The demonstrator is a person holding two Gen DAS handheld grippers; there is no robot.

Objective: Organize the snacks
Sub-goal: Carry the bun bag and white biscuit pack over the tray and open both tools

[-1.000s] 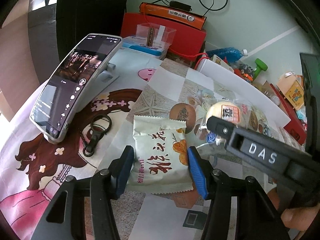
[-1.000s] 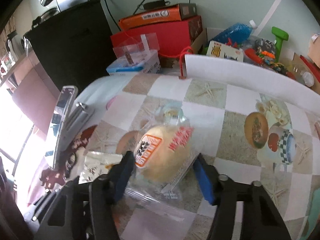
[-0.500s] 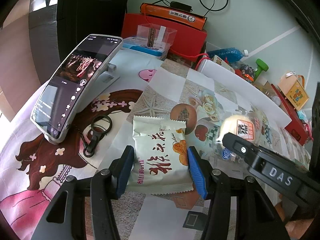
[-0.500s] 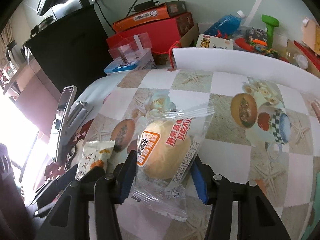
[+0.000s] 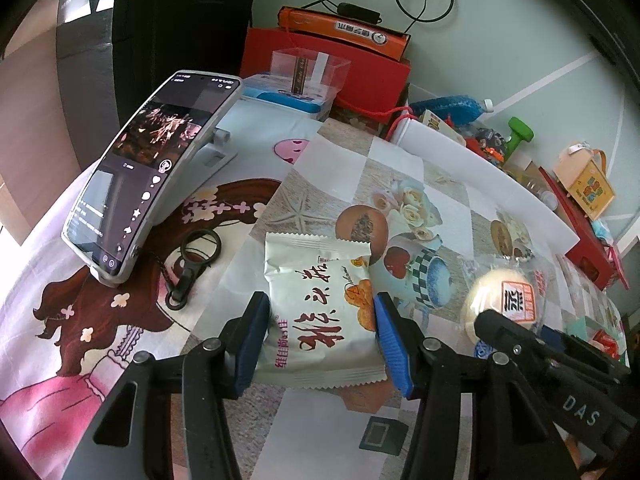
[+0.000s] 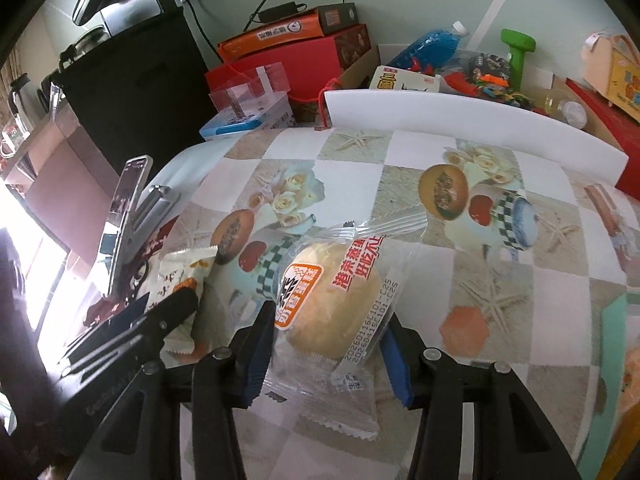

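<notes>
A white snack packet (image 5: 316,300) with red writing lies on the patterned tablecloth (image 5: 400,168), and my left gripper (image 5: 322,340) is shut on it, blue pads pressing both side edges. The same packet (image 6: 180,276) and a left finger (image 6: 172,312) show at the left of the right wrist view. A round bun in a clear wrapper (image 6: 336,300) sits between the pads of my right gripper (image 6: 326,356), whose jaws are closing on it. In the left wrist view the bun (image 5: 500,300) and a right gripper finger (image 5: 516,340) are to the right of the packet.
A phone on a stand (image 5: 148,168) leans at the left, with a black key ring (image 5: 192,268) beside it. A white foam board (image 6: 472,116) edges the cloth at the back; red boxes (image 5: 360,72), a clear box (image 5: 308,68) and toys crowd behind it.
My right gripper has carried the bun to the right, away from the white packet, and its jaws have narrowed on it. The left gripper and its packet have stayed put.
</notes>
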